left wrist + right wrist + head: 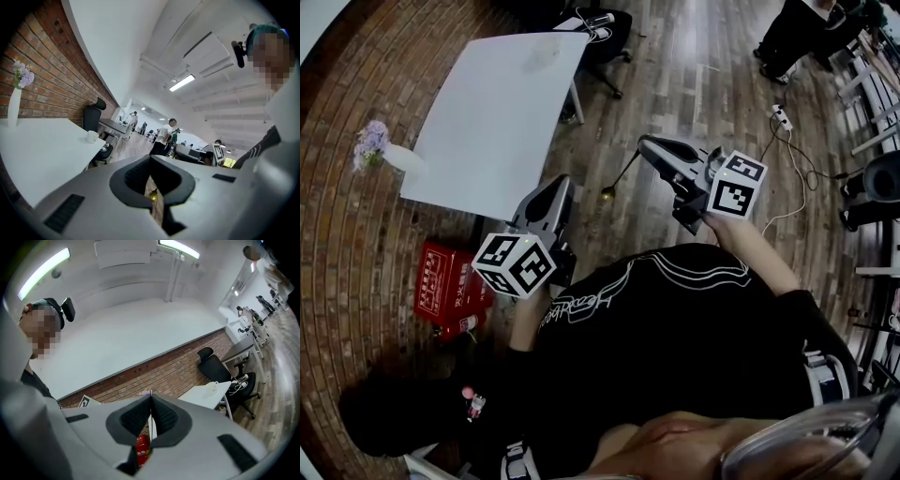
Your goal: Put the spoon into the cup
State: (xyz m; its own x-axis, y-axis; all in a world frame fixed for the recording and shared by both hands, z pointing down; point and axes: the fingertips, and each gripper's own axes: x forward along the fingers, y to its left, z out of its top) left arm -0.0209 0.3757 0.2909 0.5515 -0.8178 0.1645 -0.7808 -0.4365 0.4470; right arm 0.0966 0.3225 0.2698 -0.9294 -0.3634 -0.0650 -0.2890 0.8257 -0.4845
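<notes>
Well short of the white desk (487,122), the right gripper (644,142) has its fingers clamped on the gold spoon (622,173), the left gripper (559,185) has its fingers together and empty, and the spoon likely should reach the cup (92,136) from above, bowl down.

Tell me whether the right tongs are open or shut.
Shut, on the spoon. The right gripper view shows the right tongs closed on its thin handle; in the head view its bowl sticks out beyond them.
</notes>
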